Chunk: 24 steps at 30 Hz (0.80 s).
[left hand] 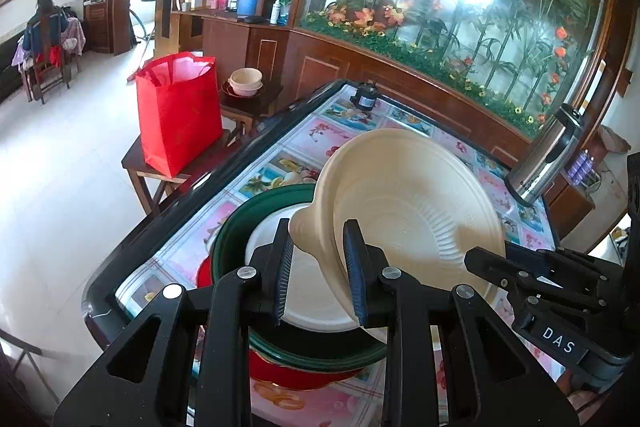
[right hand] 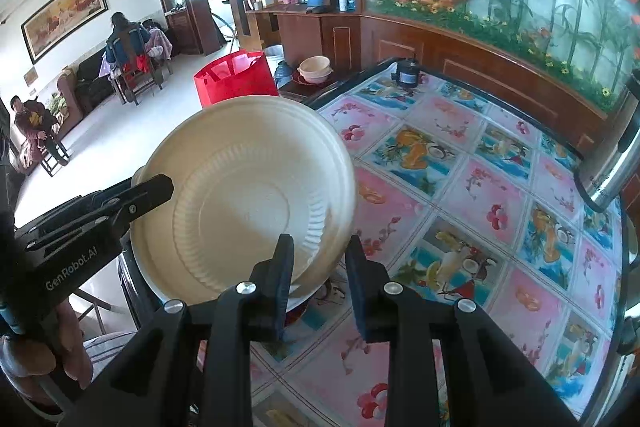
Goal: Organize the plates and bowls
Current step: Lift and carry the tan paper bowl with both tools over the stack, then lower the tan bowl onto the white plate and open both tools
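A cream bowl (left hand: 416, 211) with a ribbed base hangs tilted above the table, its underside toward both cameras. My left gripper (left hand: 318, 263) is shut on the bowl's tab handle. Beneath it lies a stack: a white plate (left hand: 312, 291) in a green plate (left hand: 248, 215) on a red plate (left hand: 296, 371). The right gripper (left hand: 480, 261) reaches the bowl's far rim. In the right wrist view the bowl (right hand: 248, 199) fills the left side. Its rim lies between the fingers of my right gripper (right hand: 320, 271), against the left pad with a gap to the right pad, so the right gripper is open. The left gripper (right hand: 156, 187) shows at the bowl's left rim.
The table (right hand: 460, 187) has a fruit-pattern cloth. A steel flask (left hand: 548, 159) stands at its right edge and a small black device (left hand: 366, 97) at the far end. A red bag (left hand: 180, 115) sits on a stool beside another cream bowl (left hand: 245, 81) on a side table. People sit far off.
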Tool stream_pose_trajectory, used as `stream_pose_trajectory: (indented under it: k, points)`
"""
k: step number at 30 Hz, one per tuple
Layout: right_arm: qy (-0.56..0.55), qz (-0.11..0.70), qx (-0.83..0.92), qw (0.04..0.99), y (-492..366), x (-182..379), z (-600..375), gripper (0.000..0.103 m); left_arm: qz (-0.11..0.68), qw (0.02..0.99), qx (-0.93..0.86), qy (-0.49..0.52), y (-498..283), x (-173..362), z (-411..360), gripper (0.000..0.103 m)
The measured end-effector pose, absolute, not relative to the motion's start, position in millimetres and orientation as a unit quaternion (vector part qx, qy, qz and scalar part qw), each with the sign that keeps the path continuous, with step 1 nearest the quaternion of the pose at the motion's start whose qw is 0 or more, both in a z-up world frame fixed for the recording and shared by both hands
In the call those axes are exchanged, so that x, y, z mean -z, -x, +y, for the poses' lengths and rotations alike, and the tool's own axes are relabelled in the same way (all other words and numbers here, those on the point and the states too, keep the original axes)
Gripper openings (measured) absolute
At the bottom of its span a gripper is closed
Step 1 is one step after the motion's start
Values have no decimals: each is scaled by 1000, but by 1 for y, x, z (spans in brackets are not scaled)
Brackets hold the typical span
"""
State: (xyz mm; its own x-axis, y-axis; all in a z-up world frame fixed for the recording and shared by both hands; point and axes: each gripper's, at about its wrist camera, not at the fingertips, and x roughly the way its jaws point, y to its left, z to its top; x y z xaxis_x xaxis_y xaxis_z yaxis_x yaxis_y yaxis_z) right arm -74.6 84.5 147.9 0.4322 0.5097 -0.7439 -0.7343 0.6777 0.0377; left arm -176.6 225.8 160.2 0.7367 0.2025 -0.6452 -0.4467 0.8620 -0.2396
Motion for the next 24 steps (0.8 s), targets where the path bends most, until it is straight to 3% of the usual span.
stream_pose_trajectory:
  k: [24]
  points:
    - [175,405,-383,811,72,-123,124,34,339,895,-200,207,171,-133,256,25]
